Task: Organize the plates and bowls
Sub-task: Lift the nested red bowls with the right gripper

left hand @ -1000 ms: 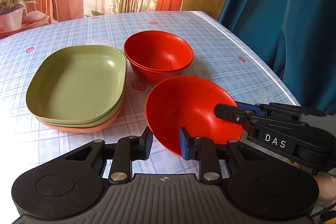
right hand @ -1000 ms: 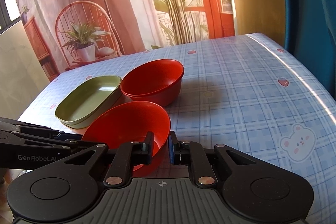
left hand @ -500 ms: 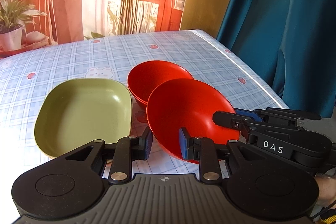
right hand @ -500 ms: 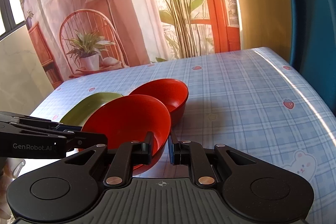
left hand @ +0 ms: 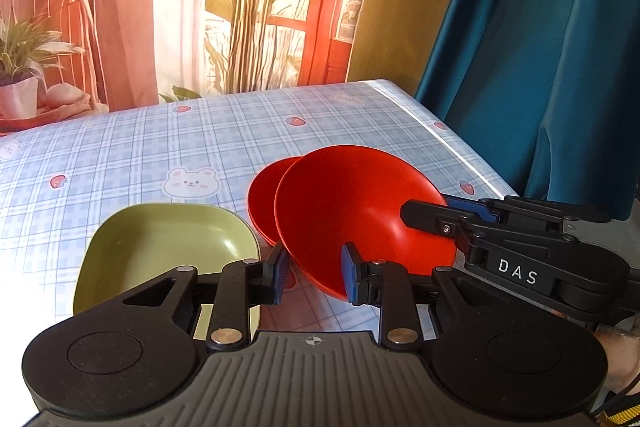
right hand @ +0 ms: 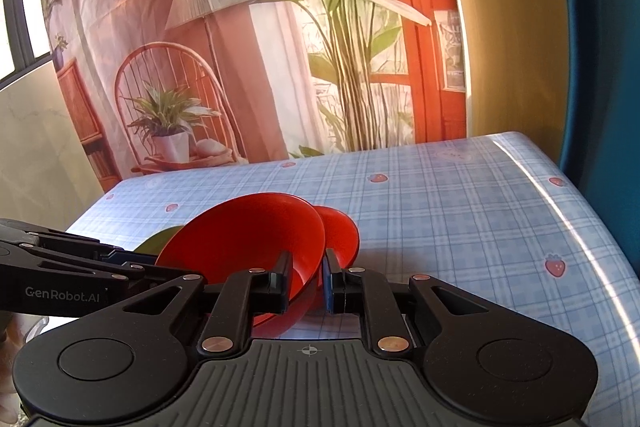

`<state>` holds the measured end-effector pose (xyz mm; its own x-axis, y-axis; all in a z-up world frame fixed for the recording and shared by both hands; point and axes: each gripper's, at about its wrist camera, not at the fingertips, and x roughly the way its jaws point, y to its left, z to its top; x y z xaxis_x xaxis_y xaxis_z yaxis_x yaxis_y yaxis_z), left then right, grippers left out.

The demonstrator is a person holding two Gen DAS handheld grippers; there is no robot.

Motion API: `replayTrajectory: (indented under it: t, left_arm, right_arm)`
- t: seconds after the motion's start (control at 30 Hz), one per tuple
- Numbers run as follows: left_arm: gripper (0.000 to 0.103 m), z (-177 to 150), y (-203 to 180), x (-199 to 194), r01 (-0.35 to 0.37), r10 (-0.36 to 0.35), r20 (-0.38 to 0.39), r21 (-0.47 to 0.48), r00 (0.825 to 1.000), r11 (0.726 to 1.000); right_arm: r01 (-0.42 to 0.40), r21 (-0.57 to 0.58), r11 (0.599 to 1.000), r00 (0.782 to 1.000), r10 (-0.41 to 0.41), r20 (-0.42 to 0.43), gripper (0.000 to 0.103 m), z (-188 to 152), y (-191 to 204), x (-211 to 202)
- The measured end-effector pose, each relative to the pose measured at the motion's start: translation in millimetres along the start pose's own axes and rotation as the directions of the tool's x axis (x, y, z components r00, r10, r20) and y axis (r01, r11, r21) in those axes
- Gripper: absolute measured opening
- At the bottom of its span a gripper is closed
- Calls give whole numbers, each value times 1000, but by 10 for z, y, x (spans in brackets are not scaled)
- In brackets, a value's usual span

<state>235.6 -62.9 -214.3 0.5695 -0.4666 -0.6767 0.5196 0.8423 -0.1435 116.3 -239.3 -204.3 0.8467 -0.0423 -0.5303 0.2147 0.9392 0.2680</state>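
Left wrist view: held bowl (left hand: 360, 211) is being carried above second bowl (left hand: 262, 205).
Left gripper (left hand: 312, 269): clamped on near rim.
Right gripper (right hand: 305, 281): clamped on opposite rim.
Advice: bowl to be levelled, centred, lowered evenly for nesting.

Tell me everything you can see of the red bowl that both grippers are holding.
The held red bowl is round, plain orange-red, matte and plastic-looking, empty, with a thin rim. It is off the table and tilted, its opening towards the cameras. The left gripper clamps the near rim; the right gripper pinches the rim on the opposite side. It hangs in front of a second red bowl on the table; contact between them cannot be told.
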Motion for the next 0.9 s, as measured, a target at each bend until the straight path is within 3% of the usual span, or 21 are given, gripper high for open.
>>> replayTrajectory:
  t: [0.17, 0.37, 0.77, 0.9]
  left_arm:
    - [29, 208, 18, 161, -15, 15, 10, 15, 1000, 1000]
    - [29, 389, 44, 504, -21, 22, -32, 43, 999, 999]
    - [30, 384, 118, 795, -60, 73, -111, 111, 991, 992]
    - [32, 391, 150, 783, -61, 73, -107, 105, 992, 993]
  right_arm:
    - [11, -11, 1000, 1000, -11, 17, 14, 116, -35, 176]
    - [35, -4, 999, 999, -35, 13, 14, 201, -139, 460]
    - [94, -15, 995, 994, -95, -53, 16, -17, -188, 753]
    - [86, 7, 996, 994, -85, -74, 23, -78, -217, 783]
